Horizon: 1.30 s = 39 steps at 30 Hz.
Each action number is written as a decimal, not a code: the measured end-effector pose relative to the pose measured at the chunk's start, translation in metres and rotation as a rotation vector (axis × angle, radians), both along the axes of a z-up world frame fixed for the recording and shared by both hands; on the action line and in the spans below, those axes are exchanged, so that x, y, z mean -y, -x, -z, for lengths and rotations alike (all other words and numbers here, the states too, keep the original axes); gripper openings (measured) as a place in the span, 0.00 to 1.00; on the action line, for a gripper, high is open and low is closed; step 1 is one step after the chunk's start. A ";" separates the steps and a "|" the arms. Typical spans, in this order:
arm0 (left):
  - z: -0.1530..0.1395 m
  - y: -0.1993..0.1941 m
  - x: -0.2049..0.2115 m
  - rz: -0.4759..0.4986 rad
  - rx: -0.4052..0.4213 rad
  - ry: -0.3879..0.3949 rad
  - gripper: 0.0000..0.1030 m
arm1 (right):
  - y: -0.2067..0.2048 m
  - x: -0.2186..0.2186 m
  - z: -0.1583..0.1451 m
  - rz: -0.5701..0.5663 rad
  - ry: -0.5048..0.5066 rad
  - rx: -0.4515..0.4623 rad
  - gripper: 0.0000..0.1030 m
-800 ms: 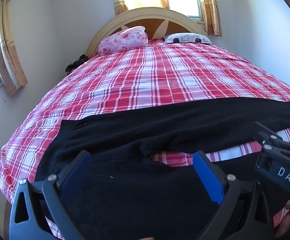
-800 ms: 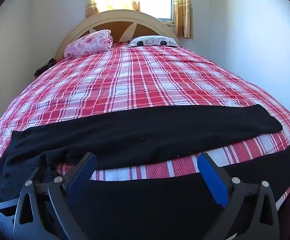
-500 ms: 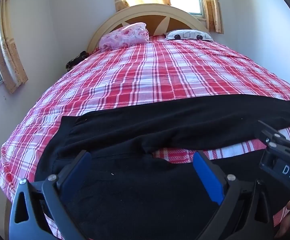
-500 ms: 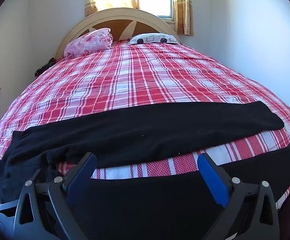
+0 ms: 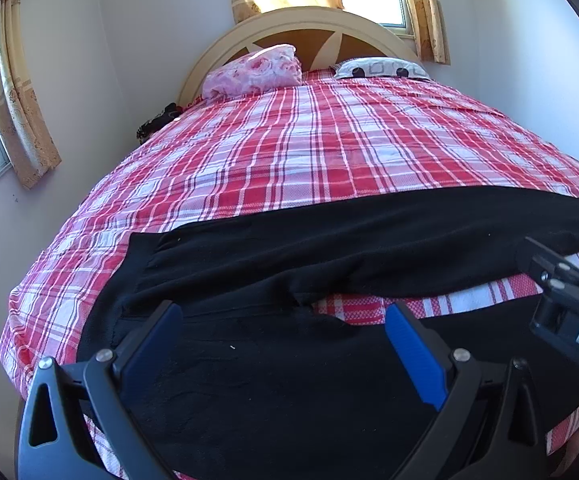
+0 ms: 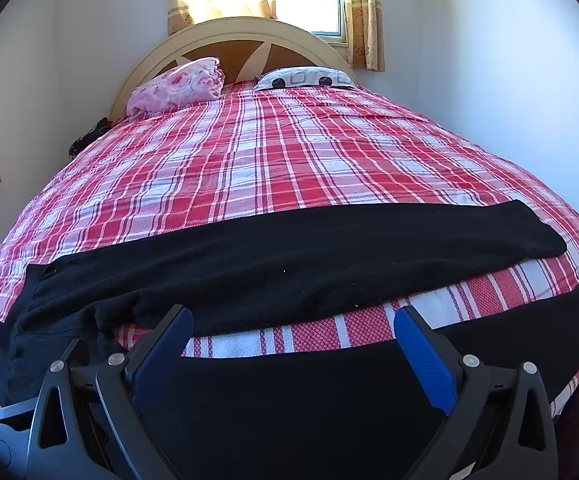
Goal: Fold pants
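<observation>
Two pillows lie at twelve o'clock beyond the pants on the bed; both hand-held grippers, left hand-held gripper and right hand-held gripper, gape empty.

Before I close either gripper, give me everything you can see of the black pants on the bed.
The black pants look like soft, matte knit fabric with a few light lint specks. They lie spread flat across the near part of the red plaid bedspread, unfolded. The waist end sits toward the left, slightly bunched; the two legs run rightward, parted by a strip of bedspread. The far leg's cuff shows at right. Nothing grips them: both grippers hover open above the near leg.
</observation>
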<state>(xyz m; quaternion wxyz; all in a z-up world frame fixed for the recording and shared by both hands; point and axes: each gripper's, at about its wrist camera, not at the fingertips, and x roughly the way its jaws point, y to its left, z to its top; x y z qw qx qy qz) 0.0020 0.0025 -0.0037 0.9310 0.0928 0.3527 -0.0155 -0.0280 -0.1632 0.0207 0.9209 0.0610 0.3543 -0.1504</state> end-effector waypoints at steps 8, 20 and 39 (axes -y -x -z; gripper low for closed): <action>0.002 -0.001 -0.003 -0.006 -0.009 -0.004 1.00 | 0.000 0.002 -0.001 0.003 -0.009 -0.001 0.99; 0.006 -0.003 -0.003 -0.016 -0.029 -0.015 1.00 | 0.001 0.002 0.001 0.001 -0.011 -0.004 0.99; 0.008 -0.004 -0.003 -0.016 -0.047 -0.004 1.00 | 0.002 0.000 0.002 0.003 -0.012 -0.002 0.99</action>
